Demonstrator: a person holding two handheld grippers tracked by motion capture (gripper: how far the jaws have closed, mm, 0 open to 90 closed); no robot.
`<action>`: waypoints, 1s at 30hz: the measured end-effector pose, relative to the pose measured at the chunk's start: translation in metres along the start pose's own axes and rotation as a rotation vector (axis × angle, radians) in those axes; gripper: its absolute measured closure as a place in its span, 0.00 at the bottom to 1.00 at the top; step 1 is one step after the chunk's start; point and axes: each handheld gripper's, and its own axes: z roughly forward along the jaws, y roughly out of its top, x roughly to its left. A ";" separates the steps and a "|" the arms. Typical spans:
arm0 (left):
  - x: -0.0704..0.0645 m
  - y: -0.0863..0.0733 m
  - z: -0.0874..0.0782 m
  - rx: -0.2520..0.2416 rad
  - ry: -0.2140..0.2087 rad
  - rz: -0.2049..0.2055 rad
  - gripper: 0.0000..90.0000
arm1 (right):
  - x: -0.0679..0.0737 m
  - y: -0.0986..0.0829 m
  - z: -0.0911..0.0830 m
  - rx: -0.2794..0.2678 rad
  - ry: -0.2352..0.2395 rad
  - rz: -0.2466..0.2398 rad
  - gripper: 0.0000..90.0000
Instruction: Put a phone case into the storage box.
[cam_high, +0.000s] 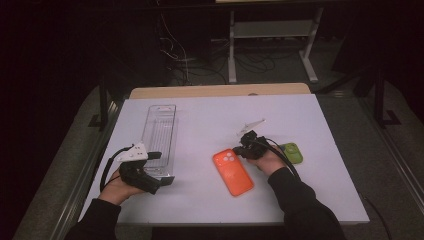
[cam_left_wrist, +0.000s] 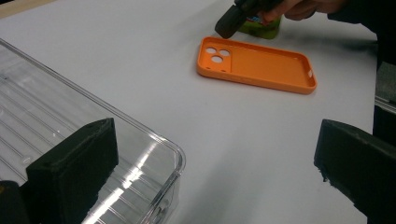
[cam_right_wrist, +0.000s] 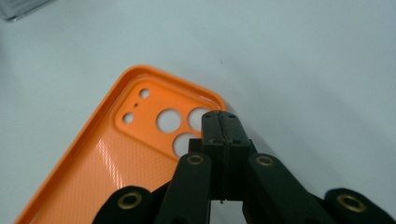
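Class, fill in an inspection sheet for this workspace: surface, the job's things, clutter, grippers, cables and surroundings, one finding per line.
Surface: white table top, no spills seen.
Job's things: orange phone case lying hollow side up; clear plastic tray left of it.
Clutter: small green object beside the person's right hand.
Grippers: right gripper has its jaws pressed together above the case's camera-hole corner; left gripper has its jaws wide apart at the tray's near end.
Cables: a black cable loops from the left gripper; loose wires on the floor behind.
Surroundings: dark room, metal frame legs beyond the table.
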 end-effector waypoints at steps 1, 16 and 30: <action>0.000 0.000 0.000 0.000 0.000 0.000 0.00 | 0.000 0.000 0.000 0.000 0.000 0.000 0.99; 0.000 0.000 0.001 0.001 -0.002 -0.003 0.00 | 0.003 0.017 0.014 -0.010 0.022 -0.025 0.99; -0.001 0.001 0.003 0.007 -0.006 0.015 0.00 | -0.005 -0.013 -0.061 -0.077 0.032 0.029 0.75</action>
